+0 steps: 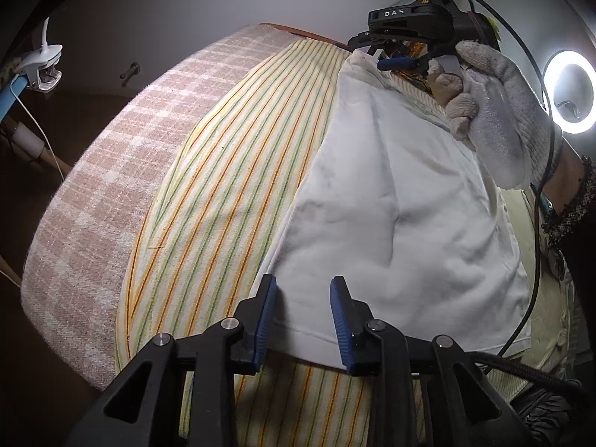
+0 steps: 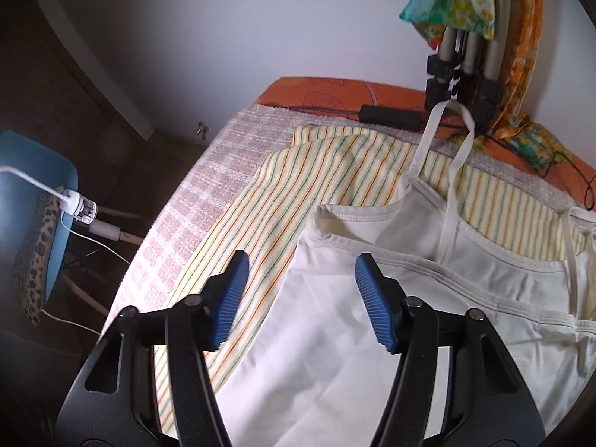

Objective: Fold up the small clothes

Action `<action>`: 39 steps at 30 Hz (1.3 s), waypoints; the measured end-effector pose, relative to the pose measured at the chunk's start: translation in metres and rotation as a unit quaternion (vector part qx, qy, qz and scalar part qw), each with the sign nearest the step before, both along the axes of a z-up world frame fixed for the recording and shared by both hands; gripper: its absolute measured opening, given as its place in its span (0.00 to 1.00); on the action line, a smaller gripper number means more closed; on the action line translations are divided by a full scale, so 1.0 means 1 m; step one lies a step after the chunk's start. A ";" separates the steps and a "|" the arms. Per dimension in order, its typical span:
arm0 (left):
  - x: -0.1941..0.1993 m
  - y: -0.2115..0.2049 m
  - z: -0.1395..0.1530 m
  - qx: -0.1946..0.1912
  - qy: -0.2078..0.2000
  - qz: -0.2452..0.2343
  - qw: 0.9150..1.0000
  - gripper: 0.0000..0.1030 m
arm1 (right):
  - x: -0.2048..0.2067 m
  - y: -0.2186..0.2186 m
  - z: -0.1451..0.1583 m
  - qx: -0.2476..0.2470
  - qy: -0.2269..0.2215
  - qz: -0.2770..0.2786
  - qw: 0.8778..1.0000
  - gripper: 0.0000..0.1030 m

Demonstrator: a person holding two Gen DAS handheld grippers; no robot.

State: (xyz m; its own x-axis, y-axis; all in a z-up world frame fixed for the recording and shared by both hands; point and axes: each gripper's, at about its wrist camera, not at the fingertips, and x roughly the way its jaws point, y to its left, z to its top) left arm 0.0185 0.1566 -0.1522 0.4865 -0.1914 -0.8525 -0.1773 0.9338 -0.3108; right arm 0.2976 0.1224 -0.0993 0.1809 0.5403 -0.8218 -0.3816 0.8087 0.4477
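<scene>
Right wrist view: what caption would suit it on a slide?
Open right gripper poised over the corner of a white camisole spread on a striped cloth.

The garment (image 2: 391, 335) lies on the striped cloth (image 2: 260, 201), which lies on the checked blanket (image 2: 178, 216) covering the bed. In the right wrist view, the garment's straps (image 2: 452, 171) extend toward the far edge, where a stand (image 2: 462, 70) rises. A chair (image 2: 41, 201) stands left of the bed. In the left wrist view, a ring light (image 1: 570, 91) sits at the right.
</scene>
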 end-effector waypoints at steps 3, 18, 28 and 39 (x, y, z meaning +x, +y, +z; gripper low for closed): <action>0.002 0.002 -0.002 -0.002 0.000 0.000 1.000 0.19 | 0.008 0.011 -0.007 -0.016 0.003 -0.004 1.000 0.59; -0.003 0.005 0.012 0.001 -0.034 -0.004 0.999 0.00 | 0.029 0.057 -0.037 -0.126 -0.009 0.010 0.992 0.48; -0.002 0.001 -0.005 0.085 -0.022 -0.020 0.996 0.27 | 0.034 0.057 -0.037 -0.133 -0.021 0.014 0.991 0.09; -0.011 -0.013 0.025 0.058 -0.074 -0.043 0.995 0.00 | 0.028 0.009 -0.014 -0.064 -0.025 -0.009 0.998 0.07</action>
